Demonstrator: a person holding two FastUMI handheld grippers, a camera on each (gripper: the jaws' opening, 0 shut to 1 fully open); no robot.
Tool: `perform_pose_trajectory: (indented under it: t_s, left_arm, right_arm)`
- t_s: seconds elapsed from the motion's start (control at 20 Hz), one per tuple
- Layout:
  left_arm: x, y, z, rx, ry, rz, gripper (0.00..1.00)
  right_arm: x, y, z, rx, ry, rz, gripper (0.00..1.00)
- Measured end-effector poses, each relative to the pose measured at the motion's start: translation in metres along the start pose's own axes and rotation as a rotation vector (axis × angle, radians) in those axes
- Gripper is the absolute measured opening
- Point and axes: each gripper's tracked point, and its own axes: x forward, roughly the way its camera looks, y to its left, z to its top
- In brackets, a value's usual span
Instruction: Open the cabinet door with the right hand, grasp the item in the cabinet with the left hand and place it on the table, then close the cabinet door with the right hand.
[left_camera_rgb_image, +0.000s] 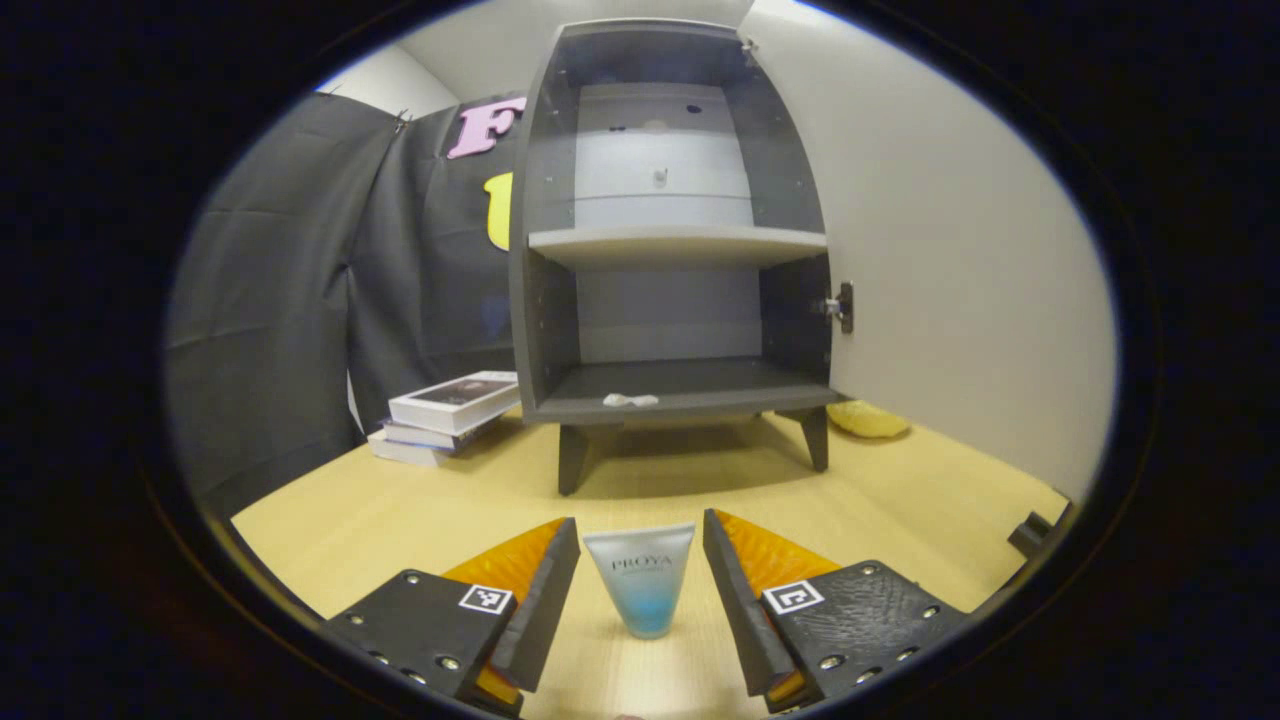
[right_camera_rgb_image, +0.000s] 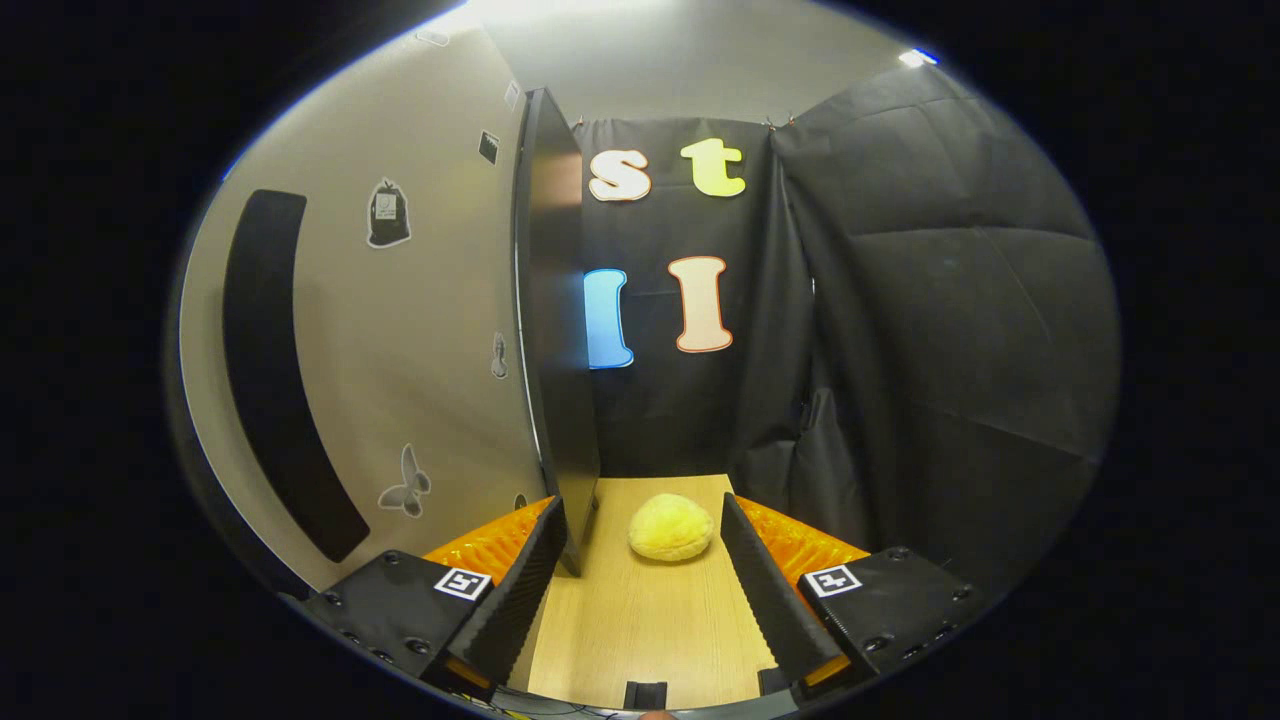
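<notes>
From my left gripper, the open cabinet door runs off the right edge, and a small white scrap on the cabinet's bottom shelf is too small to identify. My right gripper's view cuts the door at left.

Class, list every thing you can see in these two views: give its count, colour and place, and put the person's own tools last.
Cabinet: one, dark grey with a pale shelf, standing on the table, open.
Cabinet door: one, beige, swung open at the cabinet's right.
Tube: one, white fading to blue, upright on the table between the left gripper's fingers, apart from both.
Books: a small stack, white covers, on the table left of the cabinet.
White scrap: one, on the cabinet floor.
Yellow soft lump: one, on the table by the door.
Table: one, light wood.
Left gripper: open.
Right gripper: open, by the door's edge.
</notes>
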Motion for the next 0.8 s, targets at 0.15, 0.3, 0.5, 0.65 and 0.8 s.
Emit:
perform_pose_trajectory:
  t_s: [0.15,0.3,0.5,0.65,0.8]
  left_arm:
    - [-0.016,0.009,0.057,-0.026,-0.055,-0.002,0.75]
    - [-0.026,0.028,0.109,-0.031,-0.097,0.005,0.75]
    - [-0.032,0.073,0.167,-0.026,-0.126,0.062,0.74]
    - [-0.036,0.103,0.199,-0.033,-0.150,0.076,0.77]
    - [-0.037,0.132,0.216,-0.026,-0.180,0.094,0.76]
  right_arm:
    - [-0.009,0.000,0.009,0.024,-0.034,-0.013,0.92]
    - [-0.018,0.003,0.017,0.053,-0.064,-0.028,0.98]
    - [-0.035,0.006,0.029,0.068,-0.095,-0.070,0.98]
    - [-0.049,0.011,0.038,0.072,-0.110,-0.105,0.98]
    - [-0.064,0.025,0.046,0.060,-0.122,-0.124,0.98]
